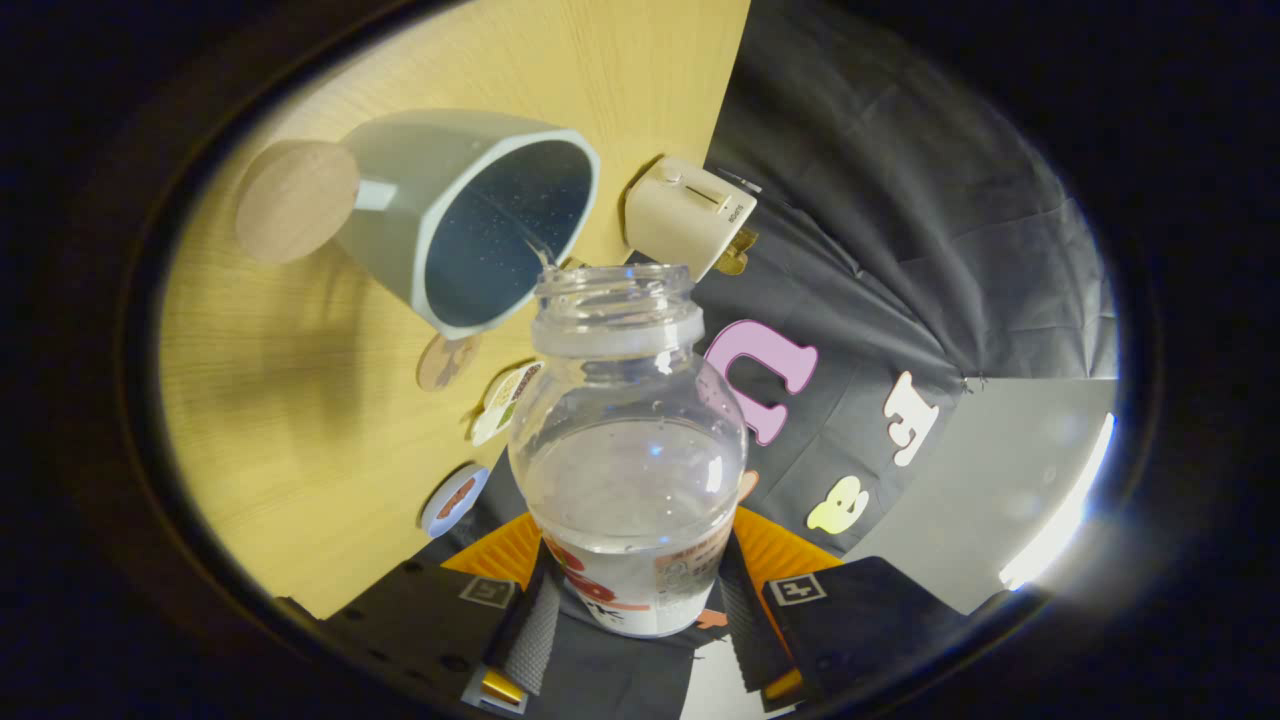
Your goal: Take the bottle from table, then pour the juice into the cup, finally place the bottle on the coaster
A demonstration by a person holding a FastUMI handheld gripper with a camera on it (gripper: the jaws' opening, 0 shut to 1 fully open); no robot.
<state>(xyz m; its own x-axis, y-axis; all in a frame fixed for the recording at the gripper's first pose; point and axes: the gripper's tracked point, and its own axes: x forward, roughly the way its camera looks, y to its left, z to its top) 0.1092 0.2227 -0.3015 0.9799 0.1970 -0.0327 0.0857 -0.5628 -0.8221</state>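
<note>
your fingers (536,628) are clamped on the clear plastic bottle (628,450), one pad on each side of its labelled lower body, so the gripper (632,625) is pinching it firmly between them. the bottle has no cap on, and its threaded open mouth points away from you. clear liquid sits in the lower part of the bottle, its surface lying about halfway up the rounded body; the upper part and the neck hold only droplets.

taking the bottle as your landmark: the whole scene is rolled sideways in your view, so the pale wooden table (300,420) stands like a wall beside the bottle. just past the bottle's mouth is the grey-green cup (470,215) with a dark speckled inside, its opening turned toward the mouth; the cup's rim sits just beside the bottle's lip, and you cannot tell whether they touch. a thin glint of liquid shows at the cup's rim near the mouth.

beyond the cup from the bottle lies the round wooden coaster (297,200), flat on the table, touching or just overlapping the cup's far side. on the other side of the bottle's mouth stands a small cream-coloured box-shaped device (690,215) at the table's edge. alongside the bottle's body, three small round stickers (508,400) lie in a line on the table. the black cloth wall hangs behind the bottle.
</note>
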